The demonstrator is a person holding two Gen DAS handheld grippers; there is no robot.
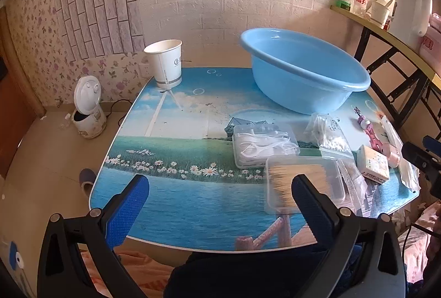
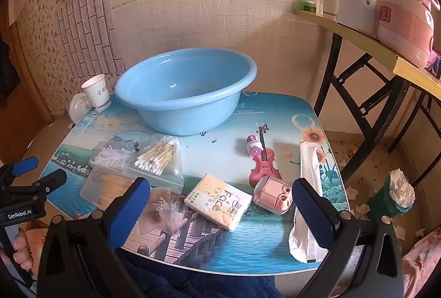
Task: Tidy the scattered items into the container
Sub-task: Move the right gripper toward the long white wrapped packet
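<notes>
A light blue basin point(image 1: 303, 72) point(image 2: 182, 91) stands empty at the back of the table. Scattered in front of it lie a clear box of floss picks point(image 1: 264, 146) point(image 2: 110, 156), a clear box of toothpicks point(image 1: 303, 182) point(image 2: 107, 185), a bag of cotton swabs point(image 2: 160, 156) point(image 1: 330, 135), a tissue pack point(image 2: 217, 201) point(image 1: 373, 164), a toy violin point(image 2: 263, 161), a pink round item point(image 2: 273, 194) and a long white sachet point(image 2: 310, 187). My left gripper point(image 1: 220, 198) is open above the table's near edge, left of the toothpick box. My right gripper point(image 2: 220, 204) is open above the tissue pack.
A paper cup point(image 1: 166, 63) point(image 2: 96, 92) stands at the table's back left corner. A rice cooker point(image 1: 88, 110) sits on the floor to the left. A side table point(image 2: 358, 36) with a kettle and pink cooker stands at the right. A crumpled clear bag point(image 2: 162, 209) lies near the front edge.
</notes>
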